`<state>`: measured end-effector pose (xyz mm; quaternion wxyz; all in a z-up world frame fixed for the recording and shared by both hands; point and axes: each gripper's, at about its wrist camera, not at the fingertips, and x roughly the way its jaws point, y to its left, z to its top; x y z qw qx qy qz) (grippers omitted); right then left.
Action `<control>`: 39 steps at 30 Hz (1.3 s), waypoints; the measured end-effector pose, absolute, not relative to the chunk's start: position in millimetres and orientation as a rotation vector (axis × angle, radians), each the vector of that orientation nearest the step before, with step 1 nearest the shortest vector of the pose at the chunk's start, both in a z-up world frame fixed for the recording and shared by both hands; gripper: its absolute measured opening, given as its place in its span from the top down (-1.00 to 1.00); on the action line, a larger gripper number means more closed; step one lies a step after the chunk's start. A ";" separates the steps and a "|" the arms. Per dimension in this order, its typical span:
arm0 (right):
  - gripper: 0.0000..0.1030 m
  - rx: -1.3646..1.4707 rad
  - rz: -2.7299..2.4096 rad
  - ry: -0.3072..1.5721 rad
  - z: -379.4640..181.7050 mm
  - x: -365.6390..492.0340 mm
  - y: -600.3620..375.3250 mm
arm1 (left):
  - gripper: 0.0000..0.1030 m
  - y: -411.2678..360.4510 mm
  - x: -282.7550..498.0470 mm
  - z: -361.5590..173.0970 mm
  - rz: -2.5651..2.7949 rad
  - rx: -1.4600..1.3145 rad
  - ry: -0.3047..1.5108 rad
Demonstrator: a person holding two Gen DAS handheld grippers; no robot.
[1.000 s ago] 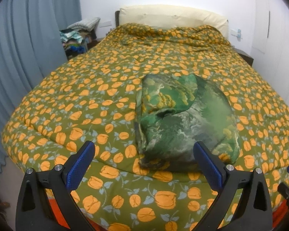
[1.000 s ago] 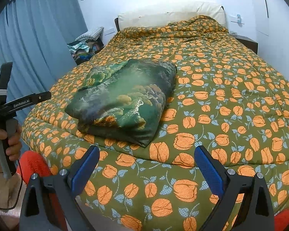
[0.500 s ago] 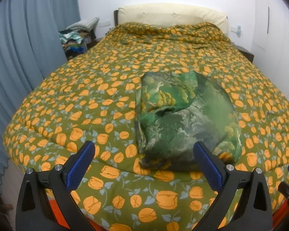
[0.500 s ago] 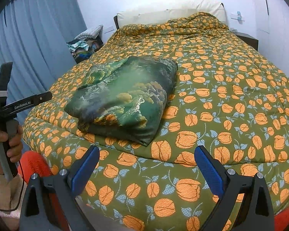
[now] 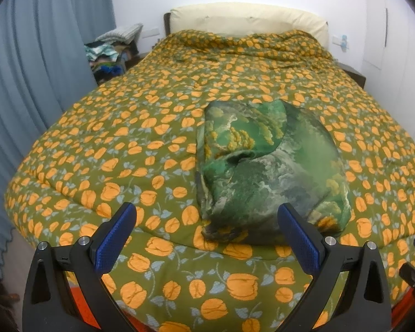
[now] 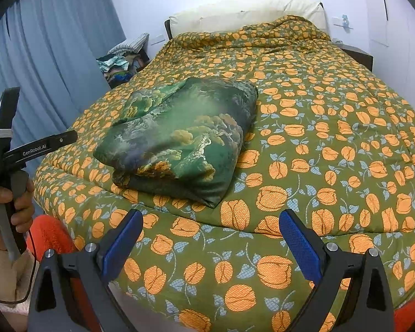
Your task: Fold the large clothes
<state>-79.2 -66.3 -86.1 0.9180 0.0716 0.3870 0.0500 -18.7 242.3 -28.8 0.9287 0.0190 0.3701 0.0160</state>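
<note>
A green patterned garment (image 5: 265, 171) lies folded into a thick bundle on the bed, near the foot edge. It also shows in the right wrist view (image 6: 179, 138), left of centre. My left gripper (image 5: 207, 229) is open and empty, held just short of the bundle's near edge. My right gripper (image 6: 210, 235) is open and empty, over the bed's foot edge, below and right of the bundle. The left gripper's body (image 6: 11, 152) shows in a hand at the far left of the right wrist view.
The bed carries an olive quilt with orange tulips (image 5: 124, 144), also seen in the right wrist view (image 6: 332, 138). A cream pillow (image 5: 249, 19) lies at the headboard. A pile of clothes (image 5: 110, 55) sits beside blue curtains (image 5: 27, 83). A dark nightstand (image 6: 357, 55) stands at right.
Both grippers have drawn slightly back and up from the bed, so the bundle sits a little lower and farther in view. The garment itself has not moved.
</note>
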 end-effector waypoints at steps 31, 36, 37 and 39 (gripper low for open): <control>-0.96 0.673 0.367 1.040 -209.9 153.6 -106.4 | -0.99 290.5 170.2 -186.9 -0.429 -0.361 1.274; -0.34 0.236 0.273 0.977 -169.1 151.8 -51.7 | -0.10 268.3 144.7 -147.9 -0.362 -0.204 1.182; -0.30 0.156 0.267 0.939 -157.8 144.8 -40.5 | -0.02 267.8 136.3 -134.9 -0.361 -0.202 1.150; -0.25 0.029 0.266 0.838 -131.9 126.6 -20.7 | 0.01 265.3 117.3 -105.4 -0.380 -0.191 1.067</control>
